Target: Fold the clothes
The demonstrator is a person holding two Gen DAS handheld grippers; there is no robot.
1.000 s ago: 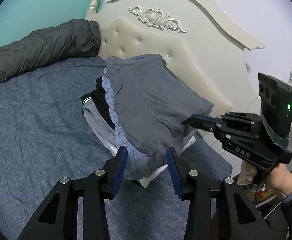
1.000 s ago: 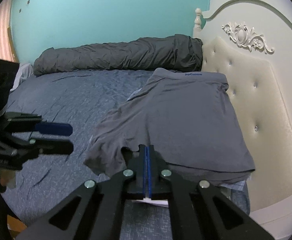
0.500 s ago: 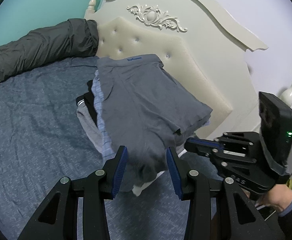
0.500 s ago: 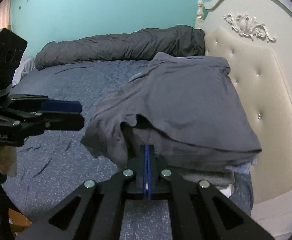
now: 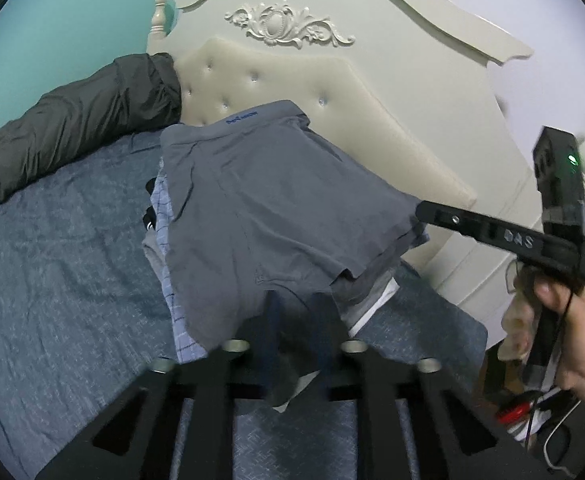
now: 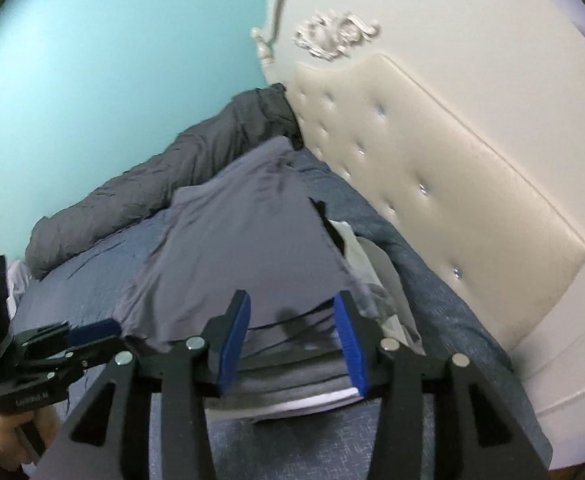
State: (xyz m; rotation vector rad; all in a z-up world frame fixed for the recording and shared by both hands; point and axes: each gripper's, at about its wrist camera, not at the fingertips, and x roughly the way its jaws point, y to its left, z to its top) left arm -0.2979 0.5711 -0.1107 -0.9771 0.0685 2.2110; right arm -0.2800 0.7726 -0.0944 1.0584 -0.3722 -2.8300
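Grey shorts [image 5: 260,208] lie spread over a stack of folded clothes [image 5: 368,300] by the headboard. My left gripper [image 5: 292,312] is blurred, its jaws closing tight on the shorts' near hem, and cloth hangs down between the fingers. In the left wrist view my right gripper [image 5: 428,212] shows side-on, its tip at the shorts' right edge. In the right wrist view the right gripper [image 6: 292,332] is opening, its blue pads apart over the shorts [image 6: 244,248] and the stack [image 6: 292,384], pressing on nothing. The left gripper [image 6: 104,330] sits at the shorts' left corner.
The stack rests on a blue bed sheet [image 5: 52,280] against a cream tufted headboard [image 5: 292,80]. A dark grey rolled duvet [image 5: 72,120] lies along the teal wall. A person's hand [image 5: 572,340] holds the right gripper beyond the bed's right edge, above cables and a red item.
My left gripper has shut on the shorts' near hem. My right gripper has let go of the hem, opened, rolled and shifted toward the headboard side of the stack.
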